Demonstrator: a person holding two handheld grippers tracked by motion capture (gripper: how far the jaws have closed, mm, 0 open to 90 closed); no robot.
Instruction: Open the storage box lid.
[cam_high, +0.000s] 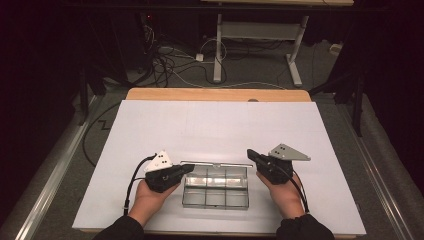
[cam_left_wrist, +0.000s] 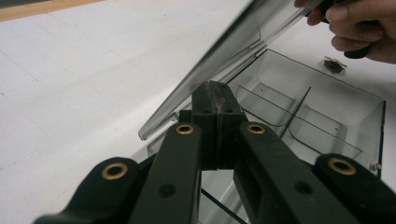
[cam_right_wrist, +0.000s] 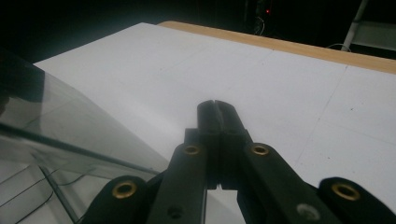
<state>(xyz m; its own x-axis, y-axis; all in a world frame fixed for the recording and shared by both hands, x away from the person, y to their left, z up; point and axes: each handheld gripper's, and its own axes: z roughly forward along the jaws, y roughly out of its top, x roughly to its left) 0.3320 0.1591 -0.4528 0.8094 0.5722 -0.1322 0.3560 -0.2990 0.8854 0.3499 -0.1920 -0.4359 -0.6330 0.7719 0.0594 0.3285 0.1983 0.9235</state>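
Clear plastic box (cam_high: 215, 187) (lid raised) sits between left gripper (cam_high: 189, 168) and right gripper (cam_high: 251, 154), both clenched empty.

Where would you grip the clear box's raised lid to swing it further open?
Probably the lid's free front edge, reached from the box's left or right end. The lid stands tilted up off its rear hinge, so that thin edge is exposed, and each shut gripper, left and right, is by one end.
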